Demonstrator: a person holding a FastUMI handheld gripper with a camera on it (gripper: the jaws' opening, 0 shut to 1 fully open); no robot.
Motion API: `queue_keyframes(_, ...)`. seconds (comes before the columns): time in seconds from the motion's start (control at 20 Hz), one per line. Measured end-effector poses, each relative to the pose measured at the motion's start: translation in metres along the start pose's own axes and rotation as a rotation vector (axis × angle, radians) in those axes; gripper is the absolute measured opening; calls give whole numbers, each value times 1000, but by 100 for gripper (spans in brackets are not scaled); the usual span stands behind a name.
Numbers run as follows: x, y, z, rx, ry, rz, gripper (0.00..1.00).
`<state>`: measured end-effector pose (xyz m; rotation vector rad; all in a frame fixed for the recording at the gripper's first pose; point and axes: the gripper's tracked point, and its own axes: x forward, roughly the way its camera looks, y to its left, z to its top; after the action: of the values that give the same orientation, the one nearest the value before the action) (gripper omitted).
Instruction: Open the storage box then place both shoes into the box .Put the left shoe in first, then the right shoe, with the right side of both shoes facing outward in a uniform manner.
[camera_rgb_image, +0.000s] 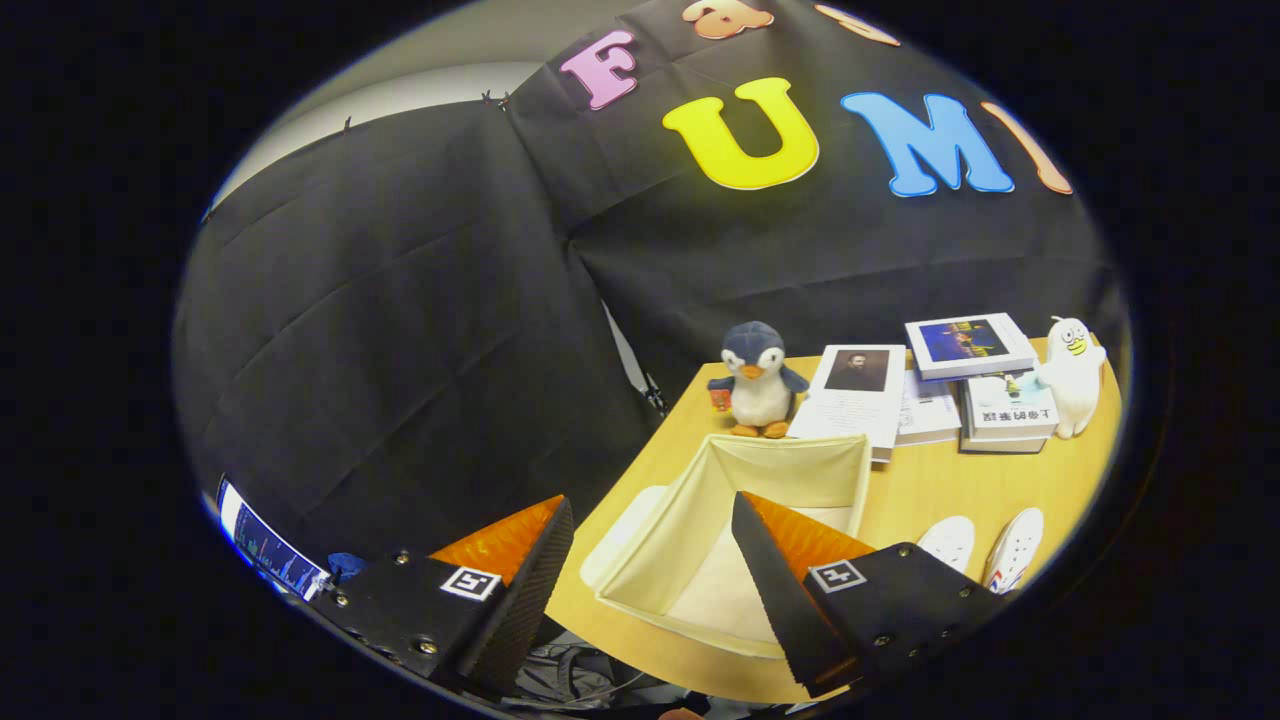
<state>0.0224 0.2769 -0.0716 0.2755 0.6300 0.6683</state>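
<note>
I hold the gripper (650, 560) above the near edge of the surface (930, 490), its fingers spread wide and gripping nothing. The storage box (740, 500) sits just ahead between them at twelve o'clock, lid already off and lying flat against its nine o'clock side, so the mouth is free for loading. Both shoes (985, 550) wait side by side at the box's three o'clock, toes pointing away from me. I judge the left shoe comes next. A penguin toy (757, 380) and books (960, 385) stand beyond, clear of the work.
</note>
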Motion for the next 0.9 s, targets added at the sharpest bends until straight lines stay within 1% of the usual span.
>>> queue_keyframes(0.15, -13, -38, -2, -1, -9, -68, 96)
queue_keyframes(0.45, -28, -100, -10, 35, -12, -161, 96)
queue_keyframes(0.7, -34, -150, -29, 35, 10, -255, 96)
queue_keyframes(0.9, -33, -182, -44, 47, 22, -304, 96)
